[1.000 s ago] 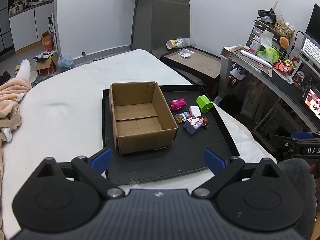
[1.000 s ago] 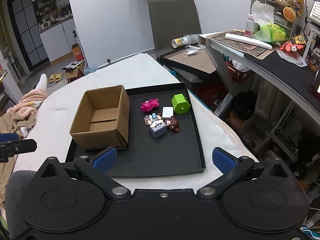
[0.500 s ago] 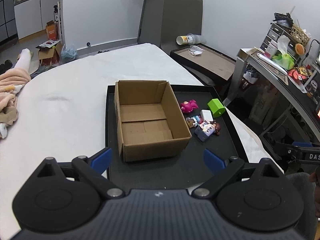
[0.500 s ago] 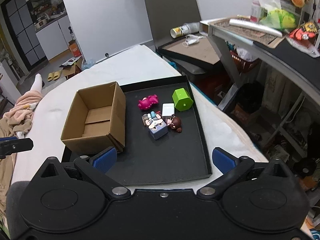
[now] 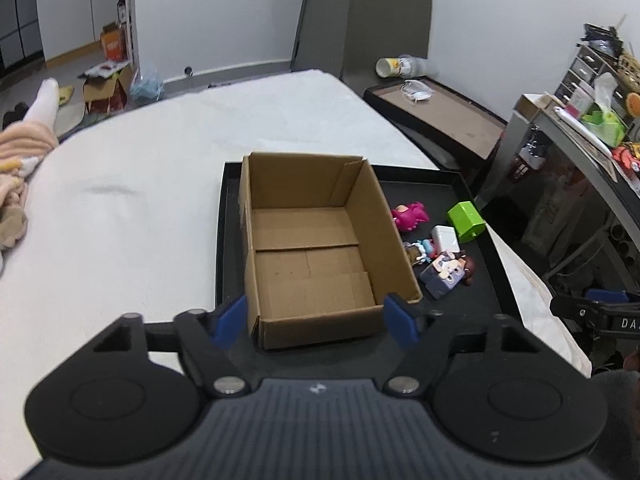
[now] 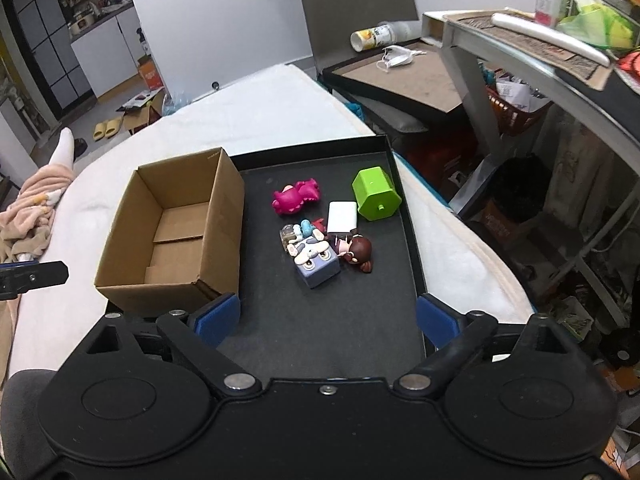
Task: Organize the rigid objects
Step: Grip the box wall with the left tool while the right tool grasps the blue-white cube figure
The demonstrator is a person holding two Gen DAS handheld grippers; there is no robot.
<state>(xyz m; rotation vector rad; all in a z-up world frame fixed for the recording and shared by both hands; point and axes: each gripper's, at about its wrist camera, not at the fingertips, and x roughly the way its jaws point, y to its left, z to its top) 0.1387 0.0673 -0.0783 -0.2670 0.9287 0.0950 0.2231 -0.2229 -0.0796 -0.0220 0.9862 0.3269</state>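
Note:
An open, empty cardboard box (image 5: 316, 248) (image 6: 176, 236) stands on the left part of a black tray (image 5: 476, 304) (image 6: 320, 320). Right of it lie several small toys: a pink figure (image 6: 295, 199) (image 5: 410, 216), a green block (image 6: 376, 193) (image 5: 465, 222), a white charger (image 6: 342, 218) (image 5: 445, 239), a grey-blue cube (image 6: 317, 263) (image 5: 442, 274) and a brown-haired doll (image 6: 358, 254). My left gripper (image 5: 316, 322) is open and empty, just short of the box's near wall. My right gripper (image 6: 327, 320) is open and empty above the tray's near part, short of the toys.
The tray rests on a white cloth-covered table (image 5: 132, 208). A pink blanket (image 6: 28, 208) lies at the far left. At the right are a cluttered grey desk (image 6: 532, 40), a low brown-topped tray table (image 6: 404, 76) with a paper cup (image 6: 370, 36), and floor clutter.
Both grippers have moved forward toward the tray, so box and toys look larger. The left gripper's jaws have narrowed somewhat but stay open. Nothing on the tray has moved.

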